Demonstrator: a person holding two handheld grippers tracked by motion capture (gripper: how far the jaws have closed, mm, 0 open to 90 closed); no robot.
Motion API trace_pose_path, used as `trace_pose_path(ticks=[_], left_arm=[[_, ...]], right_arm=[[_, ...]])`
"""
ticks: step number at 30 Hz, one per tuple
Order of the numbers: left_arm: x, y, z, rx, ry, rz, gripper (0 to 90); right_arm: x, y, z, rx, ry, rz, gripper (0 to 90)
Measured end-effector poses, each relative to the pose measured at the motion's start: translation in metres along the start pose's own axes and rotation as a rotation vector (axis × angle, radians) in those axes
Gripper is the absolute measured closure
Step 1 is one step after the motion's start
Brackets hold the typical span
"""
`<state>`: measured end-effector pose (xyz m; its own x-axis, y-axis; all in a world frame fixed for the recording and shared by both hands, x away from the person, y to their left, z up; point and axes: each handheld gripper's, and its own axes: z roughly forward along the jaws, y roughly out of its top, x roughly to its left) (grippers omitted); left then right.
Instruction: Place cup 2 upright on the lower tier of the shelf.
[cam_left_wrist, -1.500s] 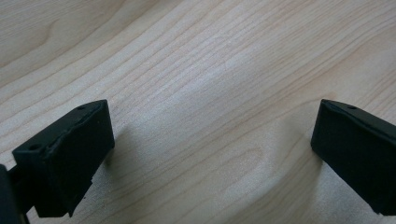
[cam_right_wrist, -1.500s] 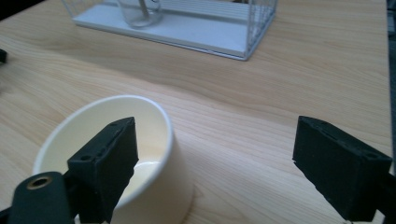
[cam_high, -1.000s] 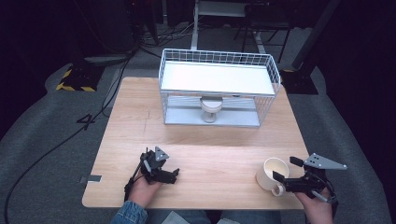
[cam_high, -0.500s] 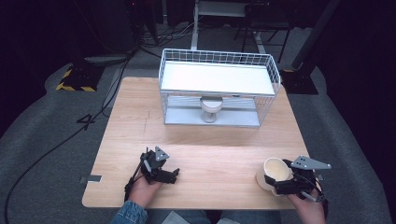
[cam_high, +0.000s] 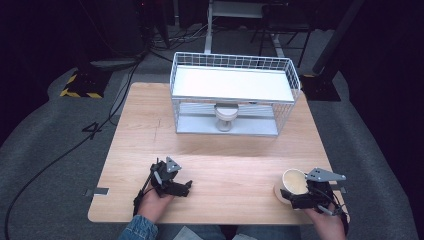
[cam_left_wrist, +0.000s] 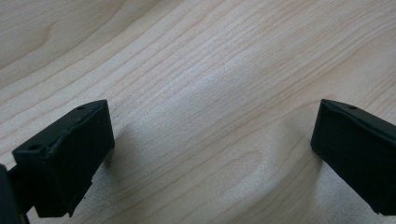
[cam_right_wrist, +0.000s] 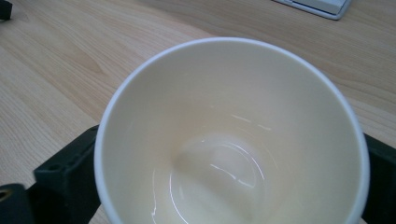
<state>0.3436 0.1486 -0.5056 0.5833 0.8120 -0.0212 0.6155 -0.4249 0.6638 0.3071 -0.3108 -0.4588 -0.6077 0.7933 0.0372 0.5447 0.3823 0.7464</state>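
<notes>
Cup (cam_high: 293, 183) sat upright near the desk's (cam_high: 235, 155) front right corner, between the right gripper's (cam_high: 305, 196) jaws, which had just been closing on either side of it; whether they pressed it I couldn't tell. Left gripper (cam_high: 176, 186) rested on the desk, jaws spread, nothing between them.

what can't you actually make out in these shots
- Cup outside and any handle: right gripper view, hidden by its own rim and cut off by the frame's bottom edge.
- Whether the right claw presses the cup: high view, too small; its jaws have just been closing with the cup between them.
- Second cup in the wire rack: high view, its top hidden by the white shelf.
</notes>
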Motion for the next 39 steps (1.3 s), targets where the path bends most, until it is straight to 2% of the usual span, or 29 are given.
trace_pose_path(ticks=[4, 18, 26, 36, 39], left_arm=[[0.000, 0.000, 0.000, 0.000, 0.000, 0.000, 0.0], [0.000, 0.000, 0.000, 0.000, 0.000, 0.000, 0.0], [0.000, 0.000, 0.000, 0.000, 0.001, -0.001, 0.0], [-0.002, 0.001, 0.000, 0.000, 0.007, -0.002, 0.3], [-0.002, 0.001, 0.000, -0.001, 0.005, 0.000, 0.4]], right_arm=[[0.001, 0.000, 0.000, 0.014, -0.019, -0.018, 8.8], [0.002, 0.000, -0.001, 0.020, -0.027, -0.018, 9.2], [0.001, 0.002, -0.007, -0.011, -0.034, -0.003, 9.7], [0.001, 0.007, -0.012, -0.012, -0.039, -0.007, 10.1], [-0.001, 0.008, -0.013, -0.003, -0.027, 0.019, 10.2]])
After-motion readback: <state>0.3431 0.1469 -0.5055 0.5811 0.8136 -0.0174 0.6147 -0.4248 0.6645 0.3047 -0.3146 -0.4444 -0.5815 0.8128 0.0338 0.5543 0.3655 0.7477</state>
